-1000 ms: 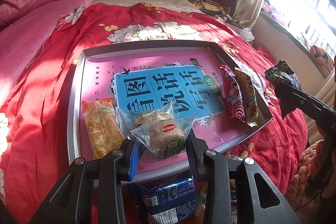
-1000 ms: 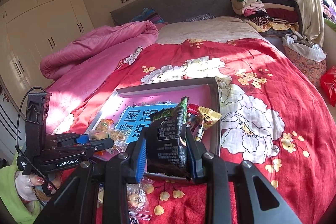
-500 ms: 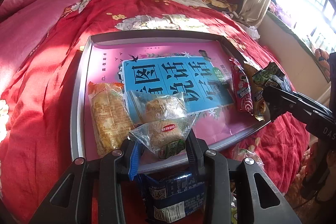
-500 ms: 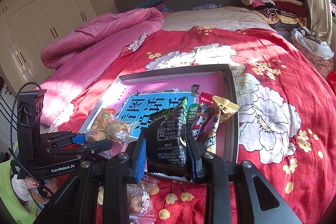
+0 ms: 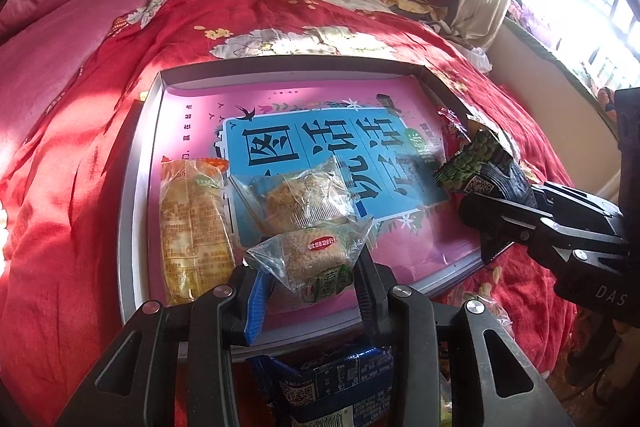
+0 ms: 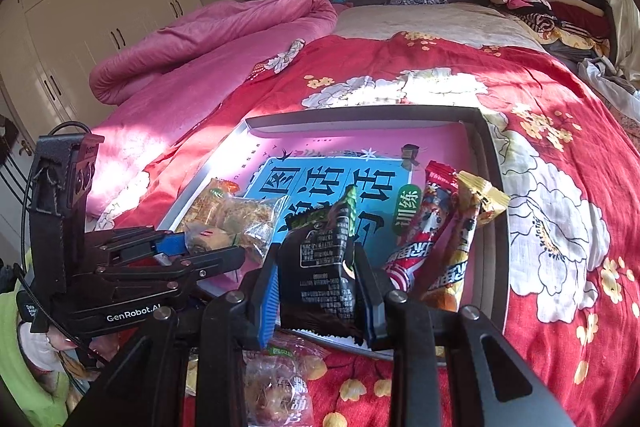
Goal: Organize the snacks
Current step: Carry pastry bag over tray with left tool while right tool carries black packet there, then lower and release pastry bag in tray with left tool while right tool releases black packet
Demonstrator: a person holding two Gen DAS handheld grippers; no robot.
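Left wrist shows my left gripper (image 5: 310,277) pinching a clear-wrapped crumbly cake (image 5: 316,259) over the tray's (image 5: 134,187) near edge on the bed (image 5: 72,155). My right gripper (image 6: 316,291) pinches a black-and-green packet (image 6: 324,263) above the tray's near right corner; the tray's far half lies bare.

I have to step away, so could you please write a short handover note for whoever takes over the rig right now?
Left gripper: jaws shut on a clear-wrapped cake, at the tray's near edge.
Right gripper: jaws shut on a black snack packet, above the tray's near right side.
Done: orange packet and another clear-wrapped cake lie at the tray's left; red stick pack and yellow stick pack at its right.
Left: place both held snacks; blue packet and clear bagged snack lie outside on the bedspread.
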